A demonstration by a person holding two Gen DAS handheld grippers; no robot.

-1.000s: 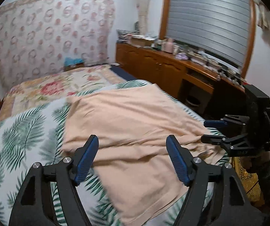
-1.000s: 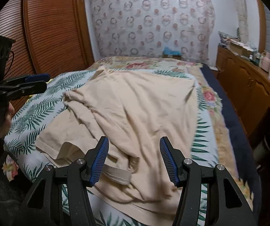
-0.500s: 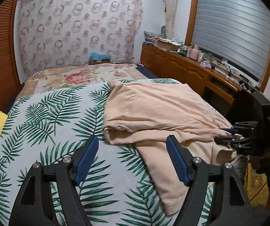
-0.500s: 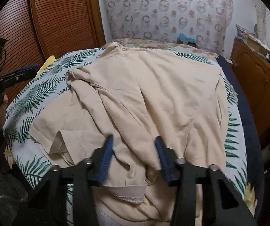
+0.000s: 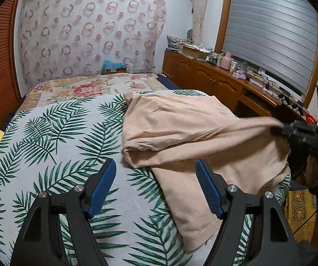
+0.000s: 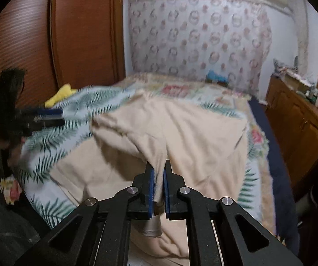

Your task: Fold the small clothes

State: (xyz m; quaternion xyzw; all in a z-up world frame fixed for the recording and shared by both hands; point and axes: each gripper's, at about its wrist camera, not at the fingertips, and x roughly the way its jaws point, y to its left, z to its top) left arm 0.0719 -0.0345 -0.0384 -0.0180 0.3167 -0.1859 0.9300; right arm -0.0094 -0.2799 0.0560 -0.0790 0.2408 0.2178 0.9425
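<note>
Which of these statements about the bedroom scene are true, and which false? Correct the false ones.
1. The right gripper pinches the peach garment. True.
2. The left gripper is shut on the garment. False: its jaws stand open, holding nothing.
3. The garment lies on a leaf-print cover. True.
4. The garment lies flat and neatly folded. False: it is rumpled, with one part lifted by the right gripper.

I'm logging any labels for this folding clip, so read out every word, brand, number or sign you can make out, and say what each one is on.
No text can be read in either view.
Bottles and boxes on the wooden counter: any labels are too small to read.
Blue-topped box at the head of the bed: no readable print.
Beige garment and leaf-print bedspread: no writing shows.
</note>
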